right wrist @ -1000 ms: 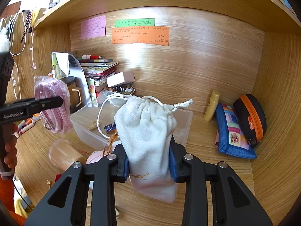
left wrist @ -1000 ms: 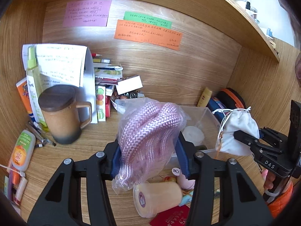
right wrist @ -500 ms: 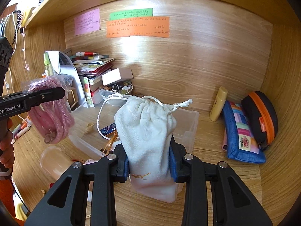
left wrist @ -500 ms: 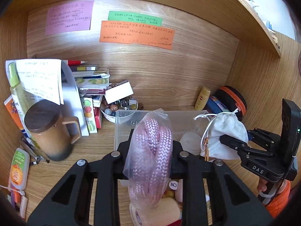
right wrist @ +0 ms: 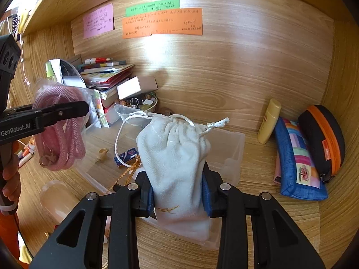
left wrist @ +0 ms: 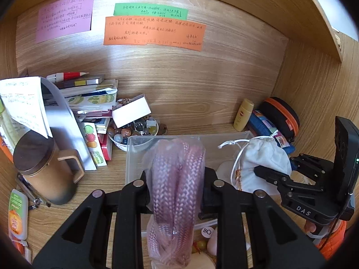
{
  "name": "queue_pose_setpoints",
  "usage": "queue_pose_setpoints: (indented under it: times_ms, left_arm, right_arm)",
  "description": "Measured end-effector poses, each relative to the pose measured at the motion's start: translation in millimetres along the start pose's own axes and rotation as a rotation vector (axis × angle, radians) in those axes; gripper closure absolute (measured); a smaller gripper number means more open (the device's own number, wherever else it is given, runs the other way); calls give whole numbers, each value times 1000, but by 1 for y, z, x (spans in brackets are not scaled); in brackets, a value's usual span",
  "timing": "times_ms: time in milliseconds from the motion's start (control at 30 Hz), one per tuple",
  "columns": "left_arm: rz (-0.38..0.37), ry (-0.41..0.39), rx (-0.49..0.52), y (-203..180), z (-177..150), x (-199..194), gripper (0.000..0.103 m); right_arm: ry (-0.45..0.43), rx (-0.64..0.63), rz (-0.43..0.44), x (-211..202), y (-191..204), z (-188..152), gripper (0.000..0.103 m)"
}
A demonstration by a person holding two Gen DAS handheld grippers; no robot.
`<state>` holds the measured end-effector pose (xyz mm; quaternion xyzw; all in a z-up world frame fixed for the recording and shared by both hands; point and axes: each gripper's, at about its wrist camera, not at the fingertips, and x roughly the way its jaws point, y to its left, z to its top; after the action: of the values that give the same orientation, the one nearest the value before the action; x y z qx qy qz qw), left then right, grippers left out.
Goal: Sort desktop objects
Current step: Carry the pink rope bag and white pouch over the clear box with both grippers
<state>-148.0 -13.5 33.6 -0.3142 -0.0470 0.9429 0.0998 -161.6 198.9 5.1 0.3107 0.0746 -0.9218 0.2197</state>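
The left claw (left wrist: 177,186) is clamped on a clear bag of pink rope (left wrist: 177,179), which hangs between its fingers and now sits square in its view, right over the near wall of the clear bin (left wrist: 139,157). A second ago the bag was lower and to the left, over the cup (right wrist: 56,197) lying near the bin; since then it has risen and swung in towards the bin's left end. The mug (left wrist: 44,168) and the stack of books (left wrist: 89,96) lie further left, a bowl of beads (left wrist: 134,132) just beyond the bin.

The right claw (right wrist: 178,192) is closed on a white pouch (right wrist: 177,157), gripped low on its body with the drawstring neck up. It has barely shifted in its own view, and hangs over the bin's right part; a small blue box (right wrist: 125,157) lies on the bin floor to its left. Far right, a yellow tube (right wrist: 269,121), a patchwork case (right wrist: 298,161) and a black case (right wrist: 320,143) rest by the wall.

Judging by this, both loads are converging on the bin, and dropping them in looks like the step at hand. The rope bag is slack, so it may catch the rim on the way down.
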Motion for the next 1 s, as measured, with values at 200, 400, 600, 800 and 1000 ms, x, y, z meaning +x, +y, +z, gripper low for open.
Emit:
queue_pose_setpoints:
  times_ms: [200,400,600,800,1000]
  left_arm:
    - [4,27,-4,3,-2,20,79]
    - [16,40,14,3,-4,30,79]
    - [21,59,23,3,-4,39,78]
    - [15,77,33,-2,-3,46,77]
    - [17,106,39,-5,-3,53,76]
  right_arm:
    - [28,-6,2,13,1,-4,73]
    - [49,-12,2,24,2,-8,73]
    - [56,-8,6,28,1,-9,71]
    - [57,-4,9,29,0,-10,70]
    - [65,-11,3,30,2,-11,70]
